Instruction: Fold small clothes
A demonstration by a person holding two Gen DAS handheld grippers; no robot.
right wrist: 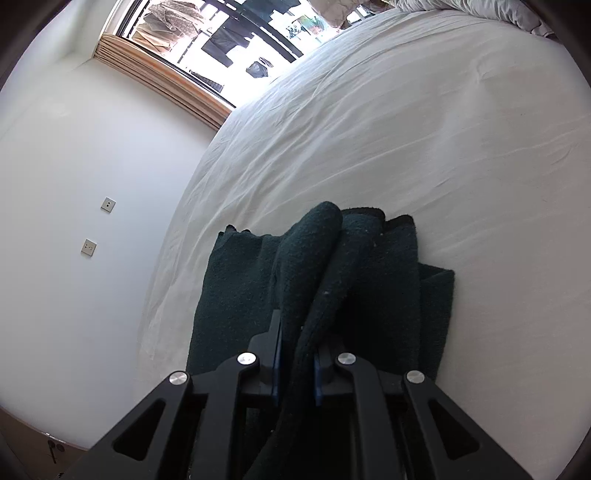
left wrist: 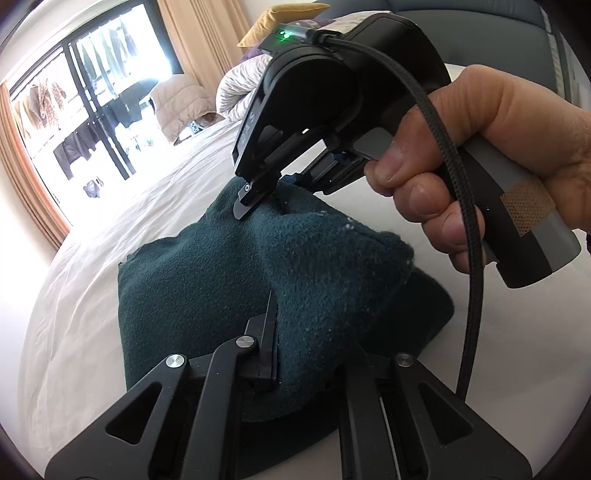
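A dark green fleece garment (left wrist: 207, 284) lies partly folded on the white bed sheet (left wrist: 92, 288). My left gripper (left wrist: 291, 354) is shut on its near edge; only the left finger shows, the other is under the cloth. My right gripper (left wrist: 258, 199), held by a hand, pinches the far edge and lifts it into a peak. In the right wrist view the gripper (right wrist: 297, 363) is shut on a raised fold of the garment (right wrist: 236, 280), which hangs down onto the sheet (right wrist: 406, 129).
A grey duvet (left wrist: 240, 88) and a mustard pillow (left wrist: 280, 18) lie at the head of the bed. A beige padded jacket (left wrist: 177, 107) sits by the window (left wrist: 92, 99). A white wall (right wrist: 74, 184) with sockets runs beside the bed.
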